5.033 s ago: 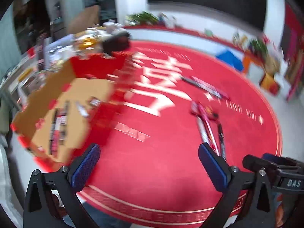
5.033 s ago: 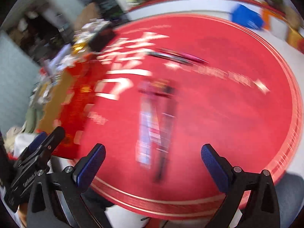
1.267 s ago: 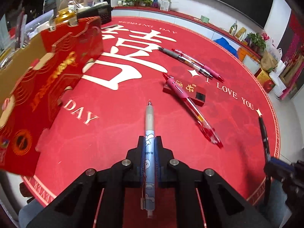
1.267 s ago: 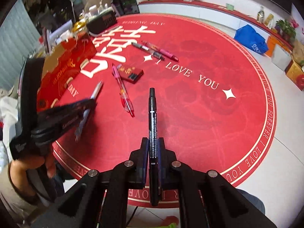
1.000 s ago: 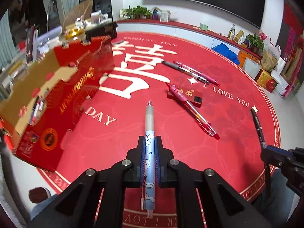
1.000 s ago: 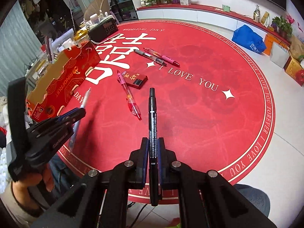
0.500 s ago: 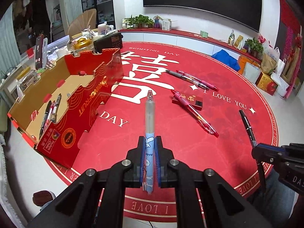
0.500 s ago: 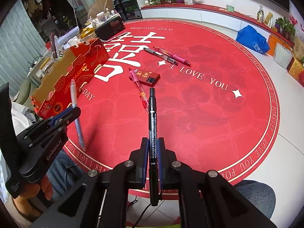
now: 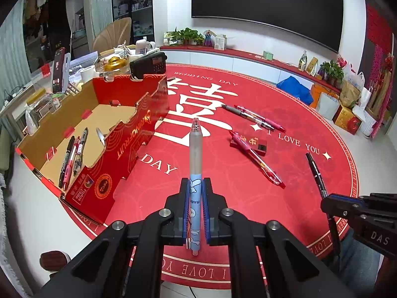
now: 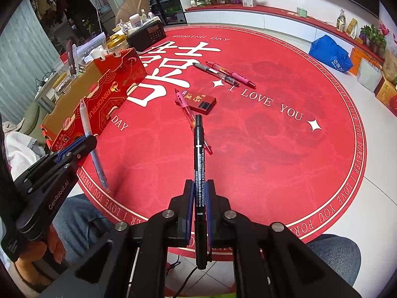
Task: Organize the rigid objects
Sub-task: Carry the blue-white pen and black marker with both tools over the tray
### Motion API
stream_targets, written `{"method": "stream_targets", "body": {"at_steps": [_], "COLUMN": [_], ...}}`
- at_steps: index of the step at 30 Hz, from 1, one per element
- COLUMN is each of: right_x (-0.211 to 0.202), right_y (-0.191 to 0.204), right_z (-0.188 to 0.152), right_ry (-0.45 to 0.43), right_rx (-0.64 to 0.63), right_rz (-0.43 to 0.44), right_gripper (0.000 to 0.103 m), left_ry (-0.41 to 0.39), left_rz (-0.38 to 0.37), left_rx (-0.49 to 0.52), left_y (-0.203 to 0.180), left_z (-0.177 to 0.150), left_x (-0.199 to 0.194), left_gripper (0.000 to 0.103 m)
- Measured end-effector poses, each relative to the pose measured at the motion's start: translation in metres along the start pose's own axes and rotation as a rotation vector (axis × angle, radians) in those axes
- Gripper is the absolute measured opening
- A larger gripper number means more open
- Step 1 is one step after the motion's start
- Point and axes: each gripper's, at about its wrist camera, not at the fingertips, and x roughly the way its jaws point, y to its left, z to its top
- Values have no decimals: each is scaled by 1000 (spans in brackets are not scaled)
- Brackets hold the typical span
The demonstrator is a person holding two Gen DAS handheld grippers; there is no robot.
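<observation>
Both pens have come up off the red round mat (image 9: 248,198) since a second ago, and the open cardboard box (image 9: 129,134) now shows its whole floor to me. My left gripper (image 9: 195,208) is clamped on the blue-and-frosted pen (image 9: 196,154), held near its rear half so the tip points forward; my right gripper (image 10: 200,206) pinches the black marker (image 10: 199,154) the same way. Both feel like light, stiff, smooth plastic barrels, so I judge they could swivel in the pads if bumped, and a hold near the middle suits them best. Several pens (image 9: 72,156) already lie in the box, near its front corner. On the mat a pink pen (image 9: 255,156) rests across a small red box (image 9: 248,144), and two more pens (image 9: 250,116) lie side by side beyond. The box walls stand tall with notched edges, so I should go in from above; the mat between is open.
</observation>
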Motion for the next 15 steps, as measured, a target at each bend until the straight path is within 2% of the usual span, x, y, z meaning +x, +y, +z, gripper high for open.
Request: {"method": "stream_targets", "body": {"at_steps": [15], "right_x": [6], "right_y": [37], "right_z": [22], "right_ry": [-7], "right_rx": [-49], "right_rz": [22], "right_gripper": [10], "left_ry": [-34], "left_rz": [36], "left_rx": [-62], "left_y": [38], "left_z": [6], "left_x": [-9], "left_gripper": [10]}}
